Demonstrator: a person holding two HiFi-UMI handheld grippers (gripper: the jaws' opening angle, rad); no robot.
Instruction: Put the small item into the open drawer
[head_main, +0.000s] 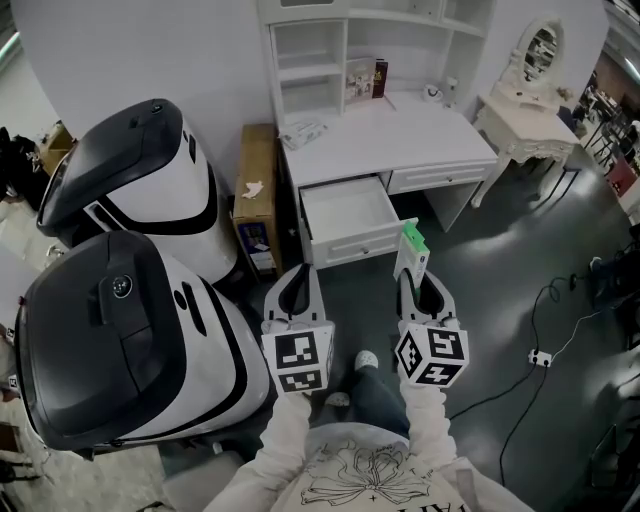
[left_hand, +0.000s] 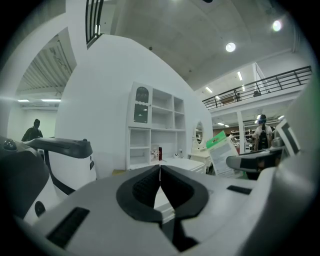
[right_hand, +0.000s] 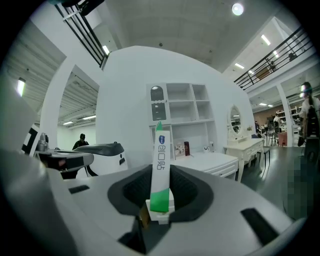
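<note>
The white desk (head_main: 400, 135) stands ahead, its drawer (head_main: 350, 215) pulled open. The left gripper (head_main: 297, 280) has its jaws pressed together on nothing. The right gripper (head_main: 415, 282) has its jaws partly apart, clamped on a slim white-and-green box (head_main: 411, 248) that stands upright between the pads, near the drawer's front right corner and not in it.

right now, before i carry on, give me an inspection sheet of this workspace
surface: white desk, shelves at its back
job's things: drawer open, nothing seen inside; green and white packet upright in right gripper
clutter: papers and books on desk; cardboard box beside it
grippers: left gripper shut, empty; right gripper shut on packet
cables: cord with plug block on floor
surroundings: two large machines, dressing table
</note>
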